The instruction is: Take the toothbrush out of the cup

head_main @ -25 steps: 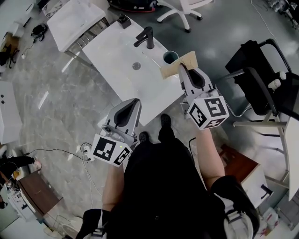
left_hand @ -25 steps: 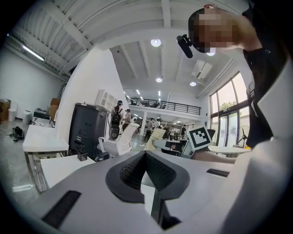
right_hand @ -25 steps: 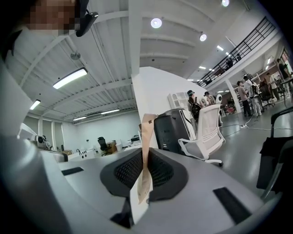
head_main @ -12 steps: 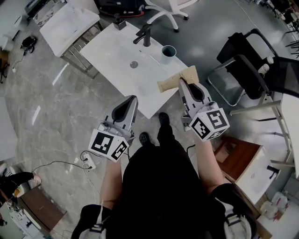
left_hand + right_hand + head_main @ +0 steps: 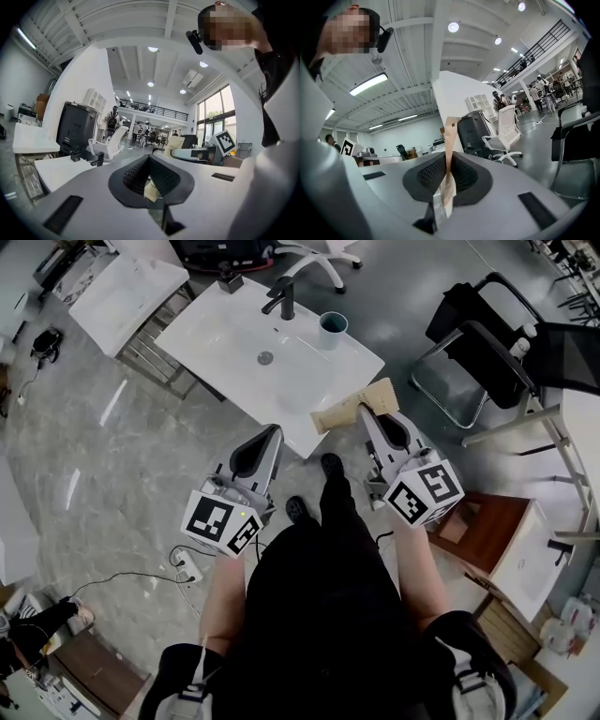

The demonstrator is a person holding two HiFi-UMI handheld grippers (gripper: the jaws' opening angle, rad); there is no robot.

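Observation:
A pale blue cup stands on the white sink counter beside the black tap; I cannot see inside it. My right gripper is shut on a flat tan toothbrush packet, which sticks out past the counter's near corner, well short of the cup. In the right gripper view the packet stands edge-on between the pads of that gripper. My left gripper hangs over the floor below the counter's front edge; its jaws are shut with nothing held.
A black chair stands to the right of the counter and a white office chair behind it. A second white basin unit is at the upper left. A wooden box sits lower right; a power strip and cable lie on the floor.
Both grippers have drawn back from the counter together. The packet, which was beside the cup, now lies near the counter's front corner. The counter sits farther up the view.

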